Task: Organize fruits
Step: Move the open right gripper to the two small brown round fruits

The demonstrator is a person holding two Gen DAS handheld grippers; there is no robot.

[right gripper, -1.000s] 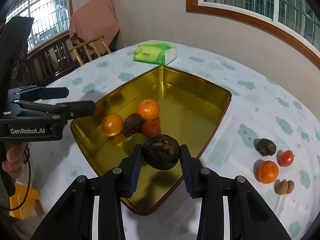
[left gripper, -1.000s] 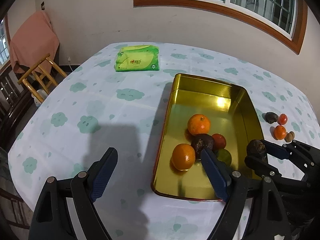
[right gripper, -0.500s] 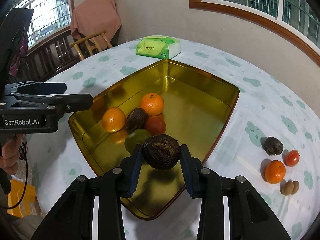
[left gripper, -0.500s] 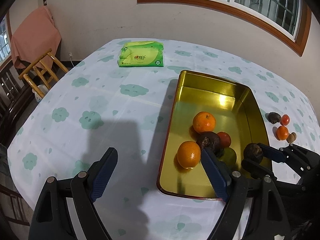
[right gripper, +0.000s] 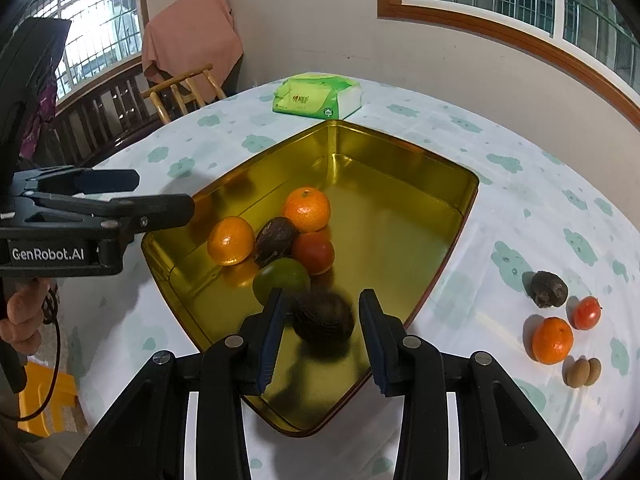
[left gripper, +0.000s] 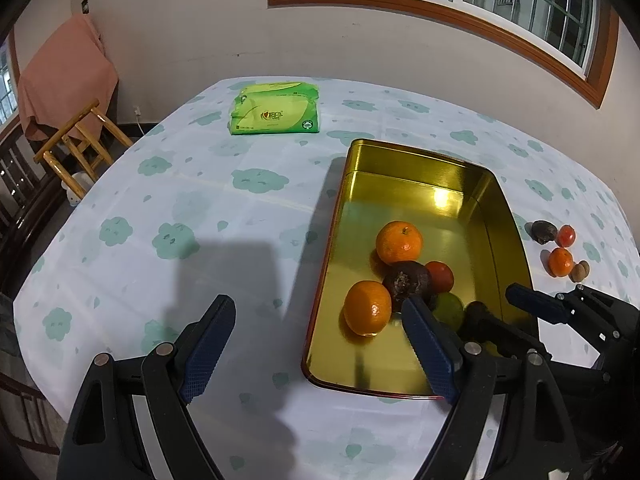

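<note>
A gold tray (right gripper: 400, 152) (left gripper: 416, 156) holds two oranges (right gripper: 307, 208) (right gripper: 231, 239), a dark fruit (right gripper: 275, 240), a red fruit (right gripper: 313, 252) and a green fruit (right gripper: 281, 280). My right gripper (right gripper: 322, 322) is open over the tray's near corner; a dark brown fruit (right gripper: 324, 320), blurred, sits between its fingers without touching them. My left gripper (left gripper: 316, 340) is open and empty at the tray's left edge. On the cloth to the right lie a dark fruit (right gripper: 549, 289), a small red fruit (right gripper: 587, 312), an orange (right gripper: 552, 340) and two brown nuts (right gripper: 583, 372).
A green tissue pack (right gripper: 316, 96) (left gripper: 275, 109) lies beyond the tray. A wooden chair (left gripper: 76, 136) draped with pink cloth stands past the table's left edge. A yellow stool (right gripper: 44, 400) is on the floor at left.
My right gripper has opened and let go of the dark brown fruit, which is dropping into the tray. Both views have drawn slightly lower over the tray.
</note>
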